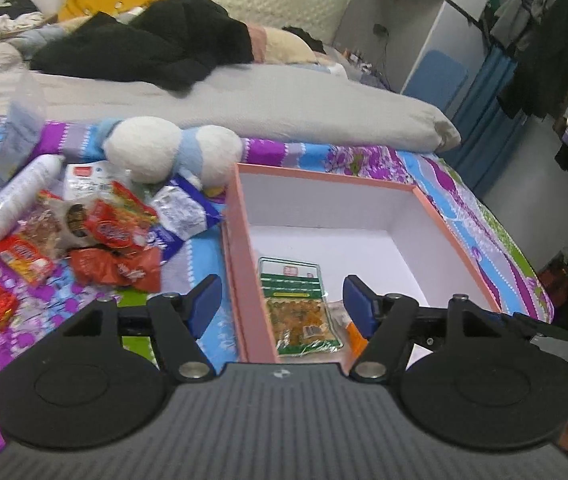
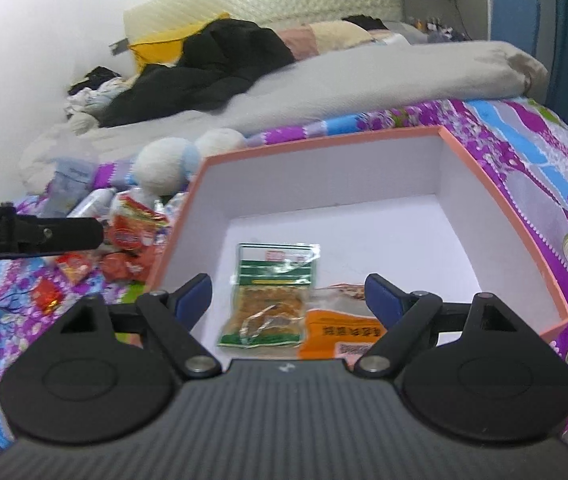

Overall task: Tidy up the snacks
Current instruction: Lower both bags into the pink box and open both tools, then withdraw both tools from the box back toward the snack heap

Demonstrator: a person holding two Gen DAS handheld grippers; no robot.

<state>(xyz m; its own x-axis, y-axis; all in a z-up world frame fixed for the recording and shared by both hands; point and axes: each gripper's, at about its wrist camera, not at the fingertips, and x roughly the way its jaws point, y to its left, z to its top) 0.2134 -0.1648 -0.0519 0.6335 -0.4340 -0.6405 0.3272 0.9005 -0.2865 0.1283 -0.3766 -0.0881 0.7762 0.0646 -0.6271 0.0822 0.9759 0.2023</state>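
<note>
A pink box (image 1: 240,248) with a white inside stands open on the bed. In it lie a green snack packet (image 1: 297,308) and an orange packet (image 1: 353,334) beside it. My left gripper (image 1: 282,304) hovers open over the box's left wall, nothing between its blue pads. The right gripper (image 2: 287,302) hangs open above the box (image 2: 507,208), over the green packet (image 2: 270,304) and the orange packet (image 2: 337,332), touching neither. A heap of red, orange and blue snack packets (image 1: 112,236) lies left of the box; the same snack heap (image 2: 128,240) shows in the right wrist view.
A white and blue plush toy (image 1: 172,152) and a white bottle (image 1: 12,200) lie by the heap. The floral bedspread (image 1: 463,208) ends at the bed's right edge. A grey duvet (image 1: 284,108) and black clothes (image 1: 144,48) lie behind. The left gripper's side (image 2: 32,232) enters the right wrist view.
</note>
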